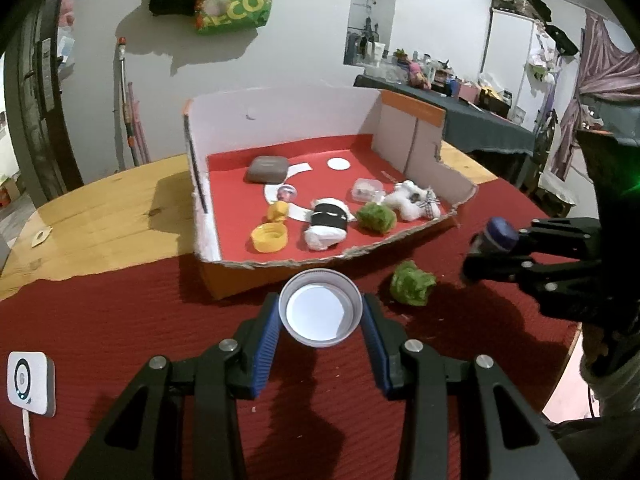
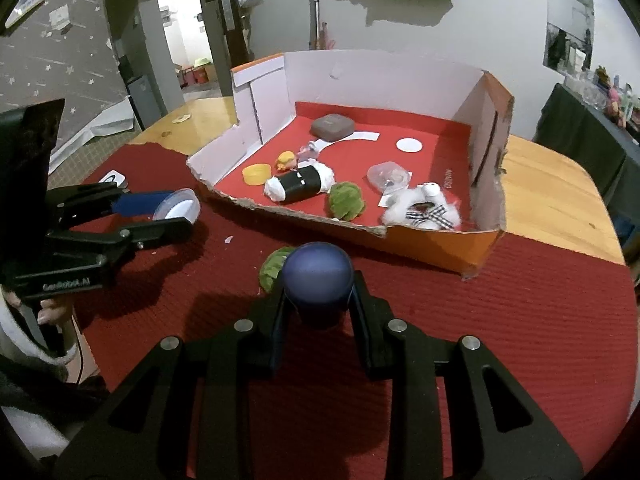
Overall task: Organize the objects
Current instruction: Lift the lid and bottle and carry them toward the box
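Observation:
My left gripper [image 1: 321, 312] is shut on a silver jar lid [image 1: 320, 307], held above the red cloth in front of the cardboard box [image 1: 276, 272]. It also shows in the right wrist view [image 2: 176, 210], lid [image 2: 178, 205] between its pads. My right gripper [image 2: 318, 292] is shut on a dark blue round-capped object [image 2: 318, 280]; in the left wrist view it [image 1: 486, 246] holds that object [image 1: 498, 234] right of the box. A green moss ball [image 1: 412, 283] lies on the cloth outside the box, partly hidden in the right wrist view [image 2: 274, 266].
The box [image 2: 440, 248] holds a grey case [image 1: 266, 169], yellow cap [image 1: 269, 237], black-and-white roll [image 1: 329, 224], green ball [image 1: 376, 219], white plush [image 1: 414, 200] and clear cup [image 1: 366, 189]. A white device [image 1: 30, 382] lies at the cloth's left. The wooden table [image 1: 100, 216] extends behind.

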Demonstrator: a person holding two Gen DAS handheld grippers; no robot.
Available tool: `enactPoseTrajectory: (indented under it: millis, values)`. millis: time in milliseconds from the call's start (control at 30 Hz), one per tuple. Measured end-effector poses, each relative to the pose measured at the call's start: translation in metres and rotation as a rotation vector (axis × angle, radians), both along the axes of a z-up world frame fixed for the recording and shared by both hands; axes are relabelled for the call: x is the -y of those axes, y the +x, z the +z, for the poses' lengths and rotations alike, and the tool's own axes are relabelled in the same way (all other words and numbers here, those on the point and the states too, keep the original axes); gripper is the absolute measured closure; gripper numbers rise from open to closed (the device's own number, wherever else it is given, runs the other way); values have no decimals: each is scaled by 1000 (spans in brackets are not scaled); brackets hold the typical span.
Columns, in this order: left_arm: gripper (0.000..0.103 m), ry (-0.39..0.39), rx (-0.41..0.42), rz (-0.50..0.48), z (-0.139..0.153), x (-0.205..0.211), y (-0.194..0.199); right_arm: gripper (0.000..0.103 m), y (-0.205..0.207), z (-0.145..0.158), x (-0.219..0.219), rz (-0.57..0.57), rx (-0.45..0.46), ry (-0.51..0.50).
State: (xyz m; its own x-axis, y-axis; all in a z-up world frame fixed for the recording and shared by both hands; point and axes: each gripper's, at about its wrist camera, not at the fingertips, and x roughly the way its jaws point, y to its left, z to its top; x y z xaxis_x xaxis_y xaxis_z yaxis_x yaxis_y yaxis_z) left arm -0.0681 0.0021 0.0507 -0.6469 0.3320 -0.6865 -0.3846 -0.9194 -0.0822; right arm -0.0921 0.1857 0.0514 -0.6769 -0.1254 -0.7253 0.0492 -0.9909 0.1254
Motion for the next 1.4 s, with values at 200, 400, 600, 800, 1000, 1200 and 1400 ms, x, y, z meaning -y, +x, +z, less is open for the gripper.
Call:
enactPoseTrajectory:
  millis: [200, 400, 600, 800, 1000, 1200, 1400]
  values:
    - [61, 1, 45, -41, -12, -3, 3, 76, 4, -8, -7, -1, 85, -15]
    - [61, -3, 79, -58, -26, -11, -1, 76, -6, -21, -5, -27, 95, -18]
    - [61, -4, 96, -53, -33, -13, -3, 76, -18, -27, 0, -31, 85, -18]
    - [61, 3, 105, -54, -36, -14, -5, 76, -22, -33, 0, -43, 86, -17]
    - [61, 14, 106, -50, -37, -14, -7, 76, -21, -36, 1, -57, 74, -17]
    - [61, 9, 101, -50, -37, -14, -8, 76, -20, -39, 7, -60, 60, 29]
    - [60, 16, 95, -47, -37, -13, -8, 76, -17, -39, 9, -66, 41, 46]
